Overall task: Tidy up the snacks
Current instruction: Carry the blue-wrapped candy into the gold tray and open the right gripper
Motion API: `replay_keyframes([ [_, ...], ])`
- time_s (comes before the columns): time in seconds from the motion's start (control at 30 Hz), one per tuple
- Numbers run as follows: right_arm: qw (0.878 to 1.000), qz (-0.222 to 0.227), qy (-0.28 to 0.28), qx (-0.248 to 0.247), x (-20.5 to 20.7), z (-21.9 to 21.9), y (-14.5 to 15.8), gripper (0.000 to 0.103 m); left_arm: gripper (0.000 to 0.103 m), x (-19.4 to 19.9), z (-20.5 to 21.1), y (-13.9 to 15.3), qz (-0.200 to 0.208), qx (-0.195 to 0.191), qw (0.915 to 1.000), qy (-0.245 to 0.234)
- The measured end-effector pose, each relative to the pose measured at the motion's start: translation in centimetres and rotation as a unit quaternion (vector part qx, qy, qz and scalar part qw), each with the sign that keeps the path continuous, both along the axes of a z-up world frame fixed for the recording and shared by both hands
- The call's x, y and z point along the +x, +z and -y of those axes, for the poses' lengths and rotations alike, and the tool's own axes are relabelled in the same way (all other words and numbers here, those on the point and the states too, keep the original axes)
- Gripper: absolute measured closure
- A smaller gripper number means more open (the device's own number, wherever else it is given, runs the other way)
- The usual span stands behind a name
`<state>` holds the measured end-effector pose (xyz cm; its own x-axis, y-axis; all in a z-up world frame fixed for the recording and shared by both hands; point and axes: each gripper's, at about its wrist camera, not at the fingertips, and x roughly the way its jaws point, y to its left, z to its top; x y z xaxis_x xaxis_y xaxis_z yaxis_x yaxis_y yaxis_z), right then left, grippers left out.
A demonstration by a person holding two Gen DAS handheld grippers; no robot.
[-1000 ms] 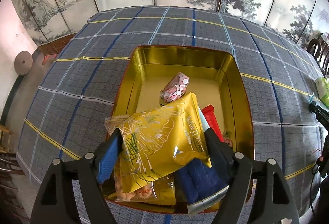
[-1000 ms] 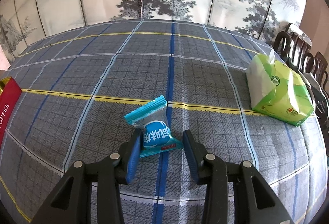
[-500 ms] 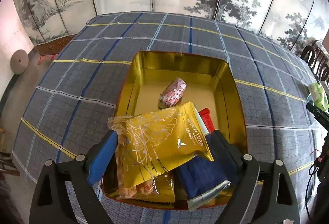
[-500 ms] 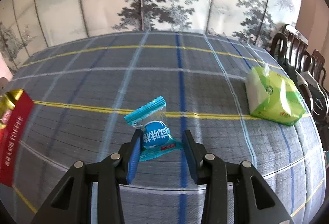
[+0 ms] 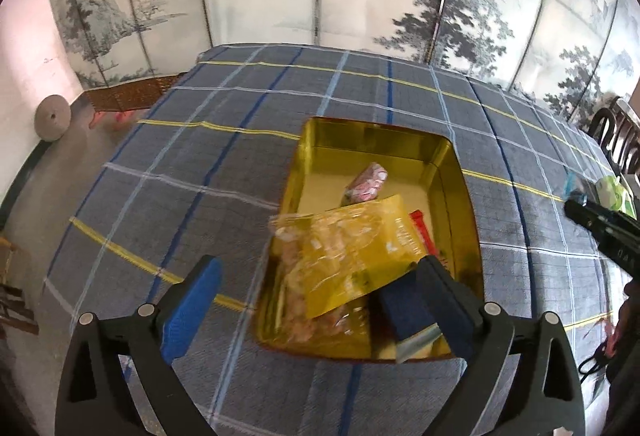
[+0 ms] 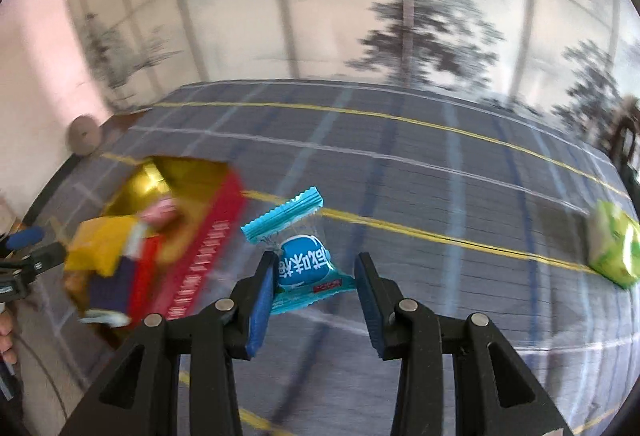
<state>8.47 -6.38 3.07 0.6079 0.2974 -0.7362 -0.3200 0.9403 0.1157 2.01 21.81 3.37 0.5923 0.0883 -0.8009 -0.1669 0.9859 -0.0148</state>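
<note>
The right gripper's (image 6: 316, 288) fingers pinched the blue candy (image 6: 302, 264) in mid-air, the gold tin (image 6: 192, 172) lying to their left; the left gripper (image 5: 316, 300) hung open, empty, beside it.

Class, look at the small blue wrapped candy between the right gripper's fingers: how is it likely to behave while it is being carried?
The blue wrapped candy probably weighs little, being small between the right gripper fingers. Its crimped, glossy wrapper looks thin and floppy, so the ends may flap. The round bulge inside might slip if squeezed off-centre.
</note>
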Motion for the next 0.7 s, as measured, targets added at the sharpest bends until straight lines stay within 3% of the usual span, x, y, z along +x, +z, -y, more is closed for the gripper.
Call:
replay_keyframes([
  [0.3,0.996,-0.007,0.089,0.002,-2.0,-8.1,0.2,0.063,0.005,-2.3,-2.8,0.1,-0.001,-0.002,0.9994,0.035],
  [0.7,0.995,-0.037,0.092,-0.018,-2.1,-12.2,-1.8,0.063,0.005,-4.1,-4.8,-0.3,-0.008,-0.005,0.9979,0.064],
])
